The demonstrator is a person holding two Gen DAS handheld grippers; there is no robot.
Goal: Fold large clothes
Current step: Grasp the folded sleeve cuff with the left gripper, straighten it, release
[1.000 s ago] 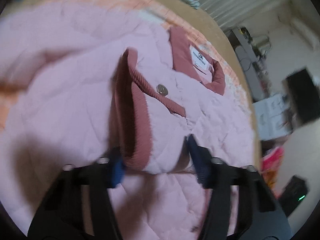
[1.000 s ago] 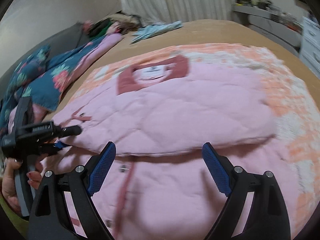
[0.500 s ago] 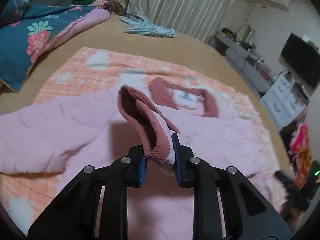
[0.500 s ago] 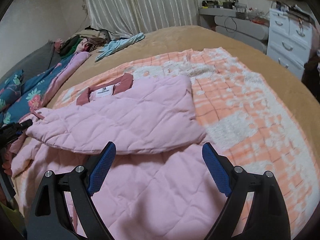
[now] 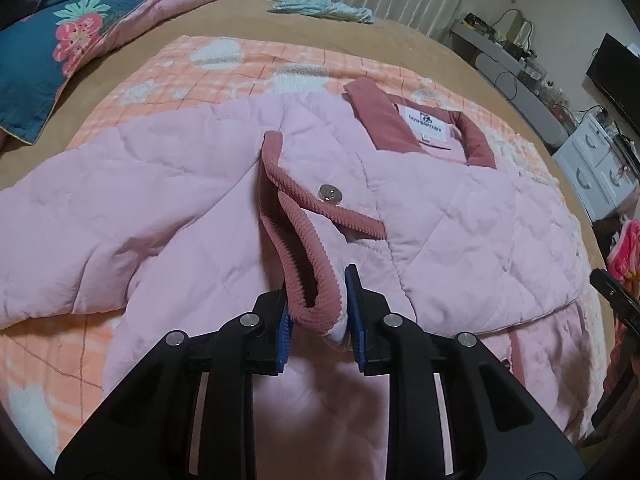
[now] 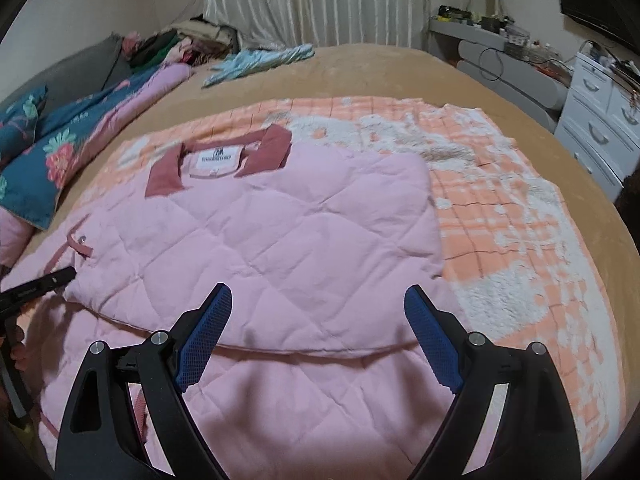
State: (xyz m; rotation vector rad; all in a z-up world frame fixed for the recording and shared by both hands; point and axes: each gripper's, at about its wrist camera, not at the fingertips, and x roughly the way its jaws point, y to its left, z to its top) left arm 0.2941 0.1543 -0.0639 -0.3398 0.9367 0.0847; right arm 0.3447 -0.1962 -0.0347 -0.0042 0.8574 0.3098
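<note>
Bedroom, tan bed [image 5: 400, 46] w/ an orange-white plaid blanket [image 5: 248, 68] spread on top; pink quilted jacket [image 5: 168, 184] lies flat on it. Left cam: my left claw [image 5: 318, 312] has the ribbed corduroy sleeve cuff [image 5: 312, 280] between its pads, jaws easing open a bit, cuff not dropped. Fabric looks soft, puffy, light, prob. slippery shell, so the ribbed trim is the best hold. Right cam: right claw [image 6: 318, 336] spread wide, empty, over the jacket's folded edge; collar [image 6: 216, 156] far side.

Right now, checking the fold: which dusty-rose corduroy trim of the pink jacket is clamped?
The ribbed sleeve cuff, between the opening left hand-held gripper; the collar lies free.
</note>
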